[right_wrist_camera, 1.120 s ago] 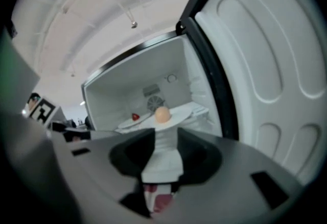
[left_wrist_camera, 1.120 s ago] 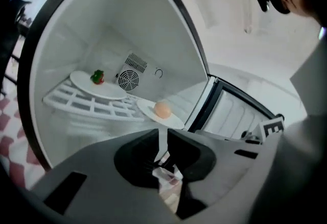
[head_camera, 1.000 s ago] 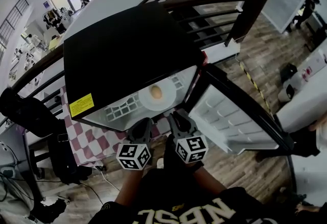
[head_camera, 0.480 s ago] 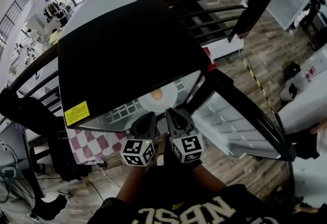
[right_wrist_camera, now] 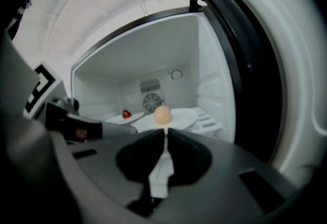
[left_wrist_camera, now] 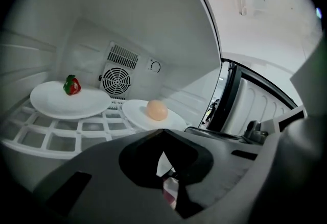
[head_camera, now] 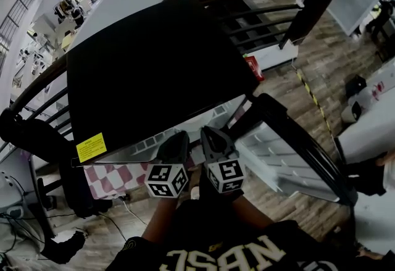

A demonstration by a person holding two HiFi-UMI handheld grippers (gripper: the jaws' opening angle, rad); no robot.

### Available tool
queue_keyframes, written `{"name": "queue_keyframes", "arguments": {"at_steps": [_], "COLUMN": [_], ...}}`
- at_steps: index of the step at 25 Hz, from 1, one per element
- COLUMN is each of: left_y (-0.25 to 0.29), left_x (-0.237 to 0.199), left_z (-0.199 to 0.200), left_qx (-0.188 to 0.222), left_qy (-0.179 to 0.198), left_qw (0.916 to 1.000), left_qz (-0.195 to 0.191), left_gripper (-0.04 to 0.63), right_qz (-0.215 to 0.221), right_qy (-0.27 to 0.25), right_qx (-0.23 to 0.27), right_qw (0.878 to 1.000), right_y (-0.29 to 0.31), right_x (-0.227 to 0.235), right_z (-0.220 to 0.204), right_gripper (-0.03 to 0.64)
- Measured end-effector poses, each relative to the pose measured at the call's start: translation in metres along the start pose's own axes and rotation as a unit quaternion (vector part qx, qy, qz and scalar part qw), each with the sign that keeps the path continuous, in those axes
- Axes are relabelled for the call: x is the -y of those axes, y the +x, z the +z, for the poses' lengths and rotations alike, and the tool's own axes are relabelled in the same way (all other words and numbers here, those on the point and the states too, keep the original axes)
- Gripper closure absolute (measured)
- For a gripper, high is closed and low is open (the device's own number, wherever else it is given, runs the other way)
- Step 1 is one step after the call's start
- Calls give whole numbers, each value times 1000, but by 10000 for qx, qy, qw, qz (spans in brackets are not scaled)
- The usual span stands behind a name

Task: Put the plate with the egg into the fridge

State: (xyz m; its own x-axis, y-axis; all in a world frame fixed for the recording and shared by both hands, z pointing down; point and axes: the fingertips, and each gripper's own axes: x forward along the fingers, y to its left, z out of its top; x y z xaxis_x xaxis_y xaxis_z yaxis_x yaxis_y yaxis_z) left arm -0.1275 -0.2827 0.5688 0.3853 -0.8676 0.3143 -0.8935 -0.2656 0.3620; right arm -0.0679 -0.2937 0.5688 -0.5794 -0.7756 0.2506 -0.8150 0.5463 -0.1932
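A white plate [left_wrist_camera: 153, 118] with a brown egg [left_wrist_camera: 156, 109] on it rests on the white grid shelf [left_wrist_camera: 61, 133] inside the open fridge [head_camera: 154, 66]. The right gripper view shows the same egg [right_wrist_camera: 162, 115] straight ahead. In the head view the fridge's black top hides the plate. My left gripper [left_wrist_camera: 162, 135] is shut with nothing in it, just outside the shelf's front edge. My right gripper [right_wrist_camera: 165, 133] is also shut and empty, close beside the left gripper [head_camera: 176, 140] in front of the fridge.
A second white plate [left_wrist_camera: 69, 100] holding a strawberry [left_wrist_camera: 71, 85] lies on the shelf left of the egg plate. The fridge door [head_camera: 290, 152] stands open to the right. A pink checkered cloth [head_camera: 117, 174] shows below the fridge. Dark railings run behind it.
Both grippers have drawn back from the plate toward the person. The plate with the egg stays on the shelf and has slipped out of the head view under the fridge's top.
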Motion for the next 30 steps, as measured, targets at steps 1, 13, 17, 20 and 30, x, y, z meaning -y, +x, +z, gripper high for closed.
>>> {"name": "queue_keyframes", "arguments": {"at_steps": [1, 13, 17, 20, 30], "left_y": [1, 13, 5, -14, -127], "left_x": [-1, -2, -5, -4, 2], "left_z": [1, 10, 14, 24, 51], "left_qx": [-13, -41, 64, 281, 1069], "left_qy": [-37, -251, -382, -356, 639], "left_qw": [10000, 9997, 9992, 9989, 9920], "left_qz": [1, -37, -43, -68, 207], "left_gripper": [574, 574, 574, 574, 574], "right_qz": [0, 48, 79, 108, 211], "right_qy": [5, 71, 80, 17, -129], "right_qx": [-7, -84, -28, 156, 664], "right_qw": [10000, 9999, 9999, 9998, 9975], "right_y": [2, 22, 22, 11, -61], "right_x": [1, 5, 2, -7, -63], "right_z": [0, 6, 12, 27, 52], "right_gripper": [581, 581, 581, 581, 581]}}
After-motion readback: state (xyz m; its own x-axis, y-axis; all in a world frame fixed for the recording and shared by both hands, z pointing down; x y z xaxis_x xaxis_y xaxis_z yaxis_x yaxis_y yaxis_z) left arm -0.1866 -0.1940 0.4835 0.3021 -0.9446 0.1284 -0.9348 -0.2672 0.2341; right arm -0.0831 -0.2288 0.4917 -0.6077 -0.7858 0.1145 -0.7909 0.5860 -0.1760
